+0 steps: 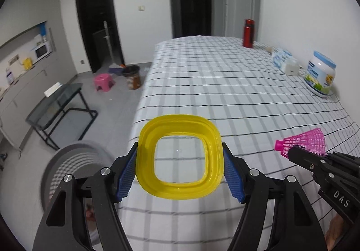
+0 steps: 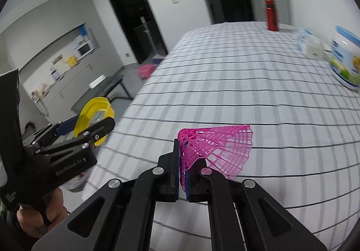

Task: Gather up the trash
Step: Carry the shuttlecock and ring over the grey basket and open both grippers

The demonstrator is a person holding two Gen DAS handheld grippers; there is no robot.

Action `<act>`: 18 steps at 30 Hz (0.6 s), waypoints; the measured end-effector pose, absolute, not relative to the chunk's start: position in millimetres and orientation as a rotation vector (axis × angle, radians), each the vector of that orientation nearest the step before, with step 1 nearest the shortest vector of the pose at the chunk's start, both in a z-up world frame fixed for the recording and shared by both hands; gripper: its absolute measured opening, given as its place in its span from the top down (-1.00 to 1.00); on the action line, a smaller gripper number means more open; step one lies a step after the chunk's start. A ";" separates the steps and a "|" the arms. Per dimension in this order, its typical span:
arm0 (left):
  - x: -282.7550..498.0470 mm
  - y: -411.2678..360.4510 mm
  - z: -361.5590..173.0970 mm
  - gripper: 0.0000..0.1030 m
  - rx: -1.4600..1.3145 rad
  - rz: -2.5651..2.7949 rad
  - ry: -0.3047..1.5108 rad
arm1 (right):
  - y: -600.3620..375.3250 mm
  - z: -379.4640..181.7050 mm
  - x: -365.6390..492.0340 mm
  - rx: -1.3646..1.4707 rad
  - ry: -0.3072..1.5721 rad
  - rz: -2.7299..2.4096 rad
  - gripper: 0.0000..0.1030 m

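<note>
Plastic dominates both grips: the left gripper [image 1: 180, 172] has its ribbed blue pads [image 1: 126, 174] pressed against opposite sides of a yellow lid [image 1: 180, 157], a glossy rounded-square frame with a clear window in its middle, held raised over the near edge of the bed [image 1: 225, 84]. Beside it, the right gripper [image 2: 182, 170] has its jaws pinched together on a pink shuttlecock [image 2: 216, 149], whose open lattice skirt is crushed flat between the pads while the rest flares out to the right as a thin, springy mesh cone; its small solid pink nose shows in the left wrist view. Both tools are matte black with round silver pivot pins. White lettering reads "GenRobot.AI" on the left tool's body and "DAS" on the right tool's body. A bare hand [image 2: 40, 212] wraps the left tool's handle. Below the lid, off the bed's edge, stands a grey perforated wastebasket [image 1: 74, 165], blurred. The bed wears a white sheet crossed by grey bands and thin black lines, slightly rumpled. Along its far side stand a red cylindrical bottle [image 1: 248, 33], a pale blue and white pack [image 1: 284, 61] and a white tub with a light blue lid [image 1: 320, 75], its label too blurred to read.
</note>
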State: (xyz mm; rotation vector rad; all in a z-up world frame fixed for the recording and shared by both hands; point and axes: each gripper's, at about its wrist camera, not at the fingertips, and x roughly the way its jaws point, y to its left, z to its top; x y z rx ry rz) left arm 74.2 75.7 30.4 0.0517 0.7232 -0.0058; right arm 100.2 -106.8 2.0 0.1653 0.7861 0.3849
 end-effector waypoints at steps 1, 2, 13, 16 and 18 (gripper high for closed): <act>69.4 87.0 30.6 -0.30 0.046 0.008 0.723 | -98.0 3.6 100.1 0.159 0.786 0.399 0.93; 64.7 99.1 30.7 -0.30 0.038 0.023 0.723 | -84.7 5.4 99.1 0.149 0.785 0.420 0.93; 34.7 208.8 15.7 -0.30 -0.041 0.195 0.754 | 42.8 5.1 103.1 0.059 0.819 0.623 0.93; 30.1 236.7 7.2 -0.31 -0.064 0.239 0.771 | 75.3 2.0 106.8 0.033 0.832 0.673 0.93; 29.1 251.4 1.1 -0.31 -0.075 0.261 0.784 | 92.7 -0.2 109.1 0.022 0.842 0.697 0.93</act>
